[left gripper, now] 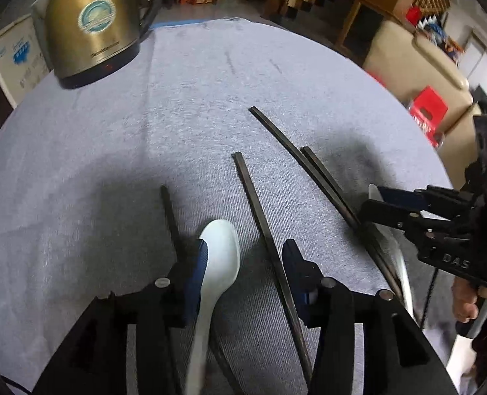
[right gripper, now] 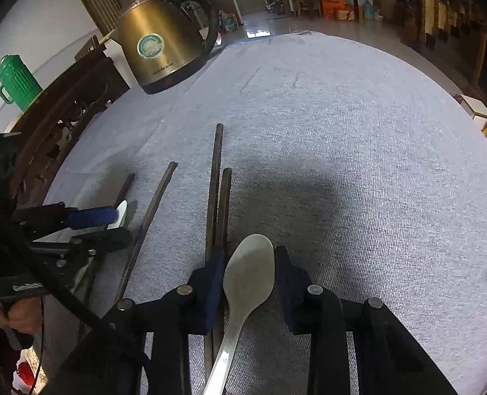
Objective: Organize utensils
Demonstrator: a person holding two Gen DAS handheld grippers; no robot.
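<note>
Two white spoons and several dark chopsticks lie on a grey cloth. In the left wrist view my left gripper (left gripper: 245, 258) is open around one white spoon (left gripper: 218, 256), whose bowl lies against the left finger; a chopstick (left gripper: 263, 227) runs just inside the right finger. In the right wrist view my right gripper (right gripper: 250, 268) is open around the other white spoon (right gripper: 248, 273), its bowl between the fingers. A pair of chopsticks (right gripper: 218, 197) lies just left of it. Each gripper shows in the other's view: the right gripper (left gripper: 373, 207) and the left gripper (right gripper: 116, 227).
A gold electric kettle (left gripper: 90, 23) stands at the far left of the table (left gripper: 210, 98); it also shows in the right wrist view (right gripper: 159, 46). A green jug (right gripper: 16, 80) stands off the table. A dark wooden chair (right gripper: 65, 115) is at the left edge.
</note>
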